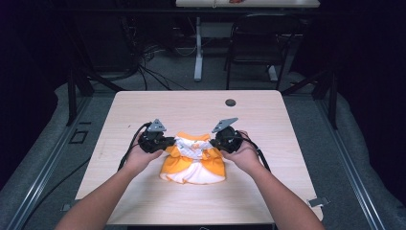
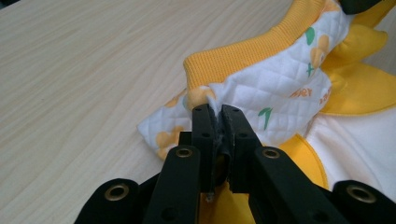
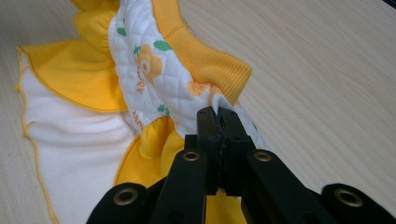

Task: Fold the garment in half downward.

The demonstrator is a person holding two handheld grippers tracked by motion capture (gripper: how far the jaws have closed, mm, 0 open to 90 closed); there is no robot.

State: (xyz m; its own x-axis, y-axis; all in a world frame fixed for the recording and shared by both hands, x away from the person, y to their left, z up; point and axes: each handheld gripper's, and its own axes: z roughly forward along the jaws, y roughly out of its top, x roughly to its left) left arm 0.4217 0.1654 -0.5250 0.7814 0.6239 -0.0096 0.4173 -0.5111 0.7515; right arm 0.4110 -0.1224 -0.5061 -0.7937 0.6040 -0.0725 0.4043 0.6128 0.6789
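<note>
Gripping a small yellow-and-white quilted baby garment [image 1: 194, 159] at its two upper corners, left tongs [image 2: 215, 108] and right tongs [image 3: 217, 112] each pinch fabric just above the wooden surface [image 1: 143, 108]. Next, probably, laying it flat. Folds hide its full shape.

Black grippers [image 1: 163, 142], brass rivets, grey plates, cables

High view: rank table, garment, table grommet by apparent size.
1. table
2. garment, orange and white, pinched by both grippers
3. table grommet, farther from the camera, but plainly smallest anyway
</note>
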